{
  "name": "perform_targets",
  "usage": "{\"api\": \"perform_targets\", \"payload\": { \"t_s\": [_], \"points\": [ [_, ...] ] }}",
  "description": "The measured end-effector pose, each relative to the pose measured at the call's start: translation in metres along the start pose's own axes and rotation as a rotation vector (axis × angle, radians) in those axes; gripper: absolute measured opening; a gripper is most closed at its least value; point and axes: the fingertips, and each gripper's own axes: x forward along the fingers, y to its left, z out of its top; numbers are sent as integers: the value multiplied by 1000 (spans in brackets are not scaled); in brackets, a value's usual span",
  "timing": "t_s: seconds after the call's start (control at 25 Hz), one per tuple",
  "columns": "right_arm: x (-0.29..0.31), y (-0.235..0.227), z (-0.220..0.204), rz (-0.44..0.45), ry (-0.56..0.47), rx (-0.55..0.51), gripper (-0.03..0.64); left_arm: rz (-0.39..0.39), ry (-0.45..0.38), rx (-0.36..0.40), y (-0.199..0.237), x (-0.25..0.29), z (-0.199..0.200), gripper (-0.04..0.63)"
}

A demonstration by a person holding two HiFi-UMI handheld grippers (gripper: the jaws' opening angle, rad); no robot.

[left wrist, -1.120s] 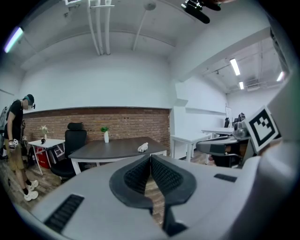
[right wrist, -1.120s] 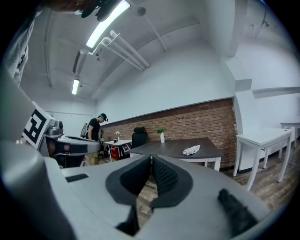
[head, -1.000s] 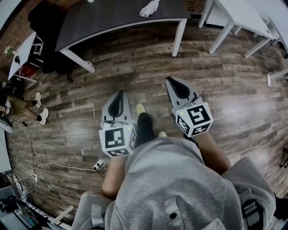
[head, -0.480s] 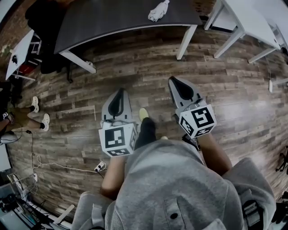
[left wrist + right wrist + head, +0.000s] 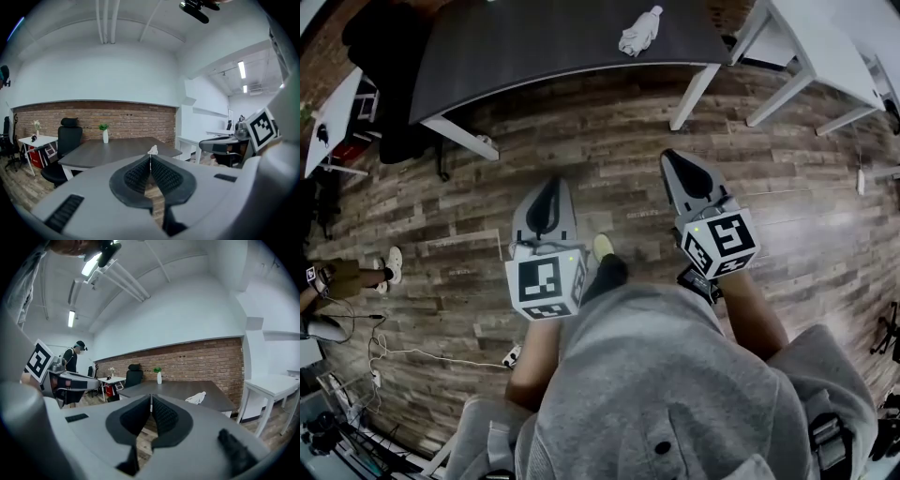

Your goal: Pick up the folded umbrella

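Plainly, left claw (image 5: 150, 159), right claw (image 5: 151, 398) pressed together, empty; white bundle (image 5: 639, 31) on dark table (image 5: 534, 42) indistinct.

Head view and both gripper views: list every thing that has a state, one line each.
Left gripper: shut, nothing between the jaws.
Right gripper: shut, nothing between the jaws.
Folded umbrella: folded, lying on the dark table, untouched.
Vase: upright on the table, holding a small plant.
Office chair: unoccupied, beside the table.
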Motion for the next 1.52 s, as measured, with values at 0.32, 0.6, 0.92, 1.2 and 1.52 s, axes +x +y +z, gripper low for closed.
{"api": "perform_targets", "payload": {
  "t_s": [0.32, 0.6, 0.92, 1.2, 1.52],
  "points": [
    [65, 8, 12, -7, 20, -59, 25, -11, -3, -13, 52, 36, 10, 14],
    [104, 7, 20, -24, 21, -52, 25, -37, -6, -9, 82, 66, 16, 14],
    [126, 14, 17, -24, 34, -47, 25, -61, -4, -15, 99, 81, 15, 14],
    [126, 22, 13, -31, 48, -63, 25, -67, 0, -25, 104, 77, 9, 14],
    [118, 23, 11, -36, 51, -86, 25, -70, 0, -35, 99, 71, 4, 14]
  ]
}}
